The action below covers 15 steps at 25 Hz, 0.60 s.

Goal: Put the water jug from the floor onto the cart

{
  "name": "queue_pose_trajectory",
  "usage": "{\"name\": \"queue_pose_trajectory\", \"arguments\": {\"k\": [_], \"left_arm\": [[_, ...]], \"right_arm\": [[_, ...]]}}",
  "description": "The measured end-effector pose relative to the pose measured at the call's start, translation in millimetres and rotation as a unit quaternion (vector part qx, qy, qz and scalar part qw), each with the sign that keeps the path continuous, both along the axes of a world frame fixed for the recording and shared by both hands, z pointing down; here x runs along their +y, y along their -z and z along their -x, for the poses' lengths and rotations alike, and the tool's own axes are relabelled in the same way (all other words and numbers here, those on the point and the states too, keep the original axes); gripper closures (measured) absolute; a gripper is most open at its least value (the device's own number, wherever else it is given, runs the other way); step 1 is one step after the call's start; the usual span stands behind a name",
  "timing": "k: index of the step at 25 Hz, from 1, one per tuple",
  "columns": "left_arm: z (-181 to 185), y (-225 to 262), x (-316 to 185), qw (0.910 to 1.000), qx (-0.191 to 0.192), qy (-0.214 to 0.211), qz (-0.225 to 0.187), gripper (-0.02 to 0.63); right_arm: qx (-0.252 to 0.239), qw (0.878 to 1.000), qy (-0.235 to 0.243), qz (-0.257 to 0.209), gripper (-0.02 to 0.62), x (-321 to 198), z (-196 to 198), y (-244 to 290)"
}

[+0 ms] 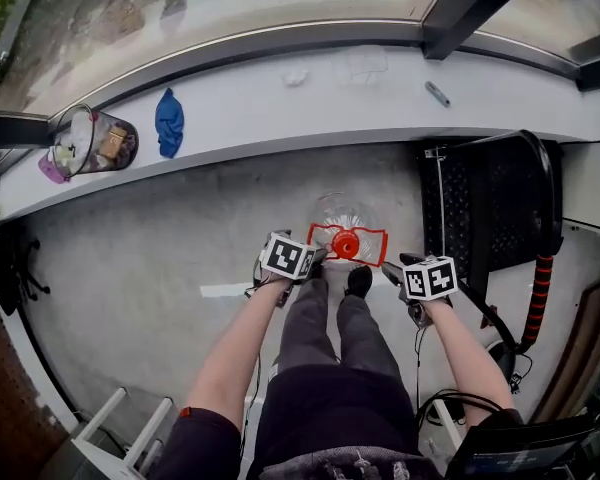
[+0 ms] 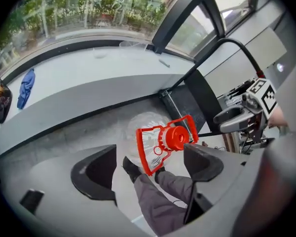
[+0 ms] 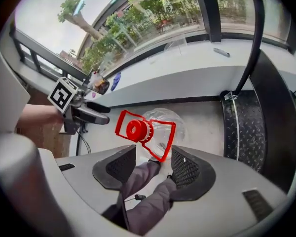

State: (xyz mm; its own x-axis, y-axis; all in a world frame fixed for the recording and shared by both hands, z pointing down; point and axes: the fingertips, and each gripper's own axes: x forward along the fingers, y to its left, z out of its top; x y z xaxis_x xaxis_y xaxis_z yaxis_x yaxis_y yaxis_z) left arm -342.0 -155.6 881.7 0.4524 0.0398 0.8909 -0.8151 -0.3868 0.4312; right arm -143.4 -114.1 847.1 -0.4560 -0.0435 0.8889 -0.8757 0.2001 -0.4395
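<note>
- The water jug [image 1: 345, 223] stands upright on the floor [image 1: 160, 268], directly in front of the person's shoes [image 1: 359, 280]. It is a clear, rounded vessel, and its red cap [image 1: 346, 245] faces up.
- A red carry handle [image 1: 372, 240] frames the cap on both sides. In my judgement this is the intended grasp point, since the smooth, bulging body offers the fingers little purchase.
- The left gripper [image 2: 149, 157] is angled down at the jug. Its fingers [image 2: 96, 174] are released and spread wide. They hold nothing, and the handle lies beyond their tips.
- The right gripper [image 3: 153, 154] approaches from the opposite side at a similar downward tilt. Its fingers [image 3: 187, 169] are also released and empty, and they are not touching the jug.
- The two grippers flank the cap, one on each side. This suggests a two-handed lift, probably chosen to keep a heavy, top-gripped load level.
- The cart [image 1: 490, 208] is parked just to the person's right of the jug. Its black perforated deck is bare, and its push bar [image 1: 540, 288] is at the near end.
- Step in hand, as judged: close on the handle. The lift and the transfer to the cart are not yet done.
</note>
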Motion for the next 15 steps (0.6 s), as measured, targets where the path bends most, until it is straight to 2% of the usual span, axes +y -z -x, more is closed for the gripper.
{"name": "queue_pose_trajectory", "arguments": {"k": [3, 5, 7, 13, 15], "left_arm": [[4, -27, 9, 0.9997, -0.016, -0.016, 0.013, 0.196], [6, -42, 10, 0.9994, -0.023, -0.021, 0.015, 0.277], [4, -50, 12, 0.9992, -0.026, -0.024, 0.020, 0.313], [-9, -68, 11, 0.9983, -0.022, -0.039, 0.038, 0.321], [-11, -74, 10, 0.9974, -0.030, -0.056, 0.033, 0.390]], "right_arm": [[0.014, 1.000, -0.010, 0.014, 0.393, 3, -6, -26], [0.019, 0.999, -0.018, 0.023, 0.393, 3, -6, -47], [0.025, 0.999, -0.015, 0.033, 0.393, 5, -7, -64], [0.033, 0.997, -0.022, 0.071, 0.393, 2, -6, -92], [0.030, 0.996, -0.024, 0.078, 0.394, 0, -2, -98]]}}
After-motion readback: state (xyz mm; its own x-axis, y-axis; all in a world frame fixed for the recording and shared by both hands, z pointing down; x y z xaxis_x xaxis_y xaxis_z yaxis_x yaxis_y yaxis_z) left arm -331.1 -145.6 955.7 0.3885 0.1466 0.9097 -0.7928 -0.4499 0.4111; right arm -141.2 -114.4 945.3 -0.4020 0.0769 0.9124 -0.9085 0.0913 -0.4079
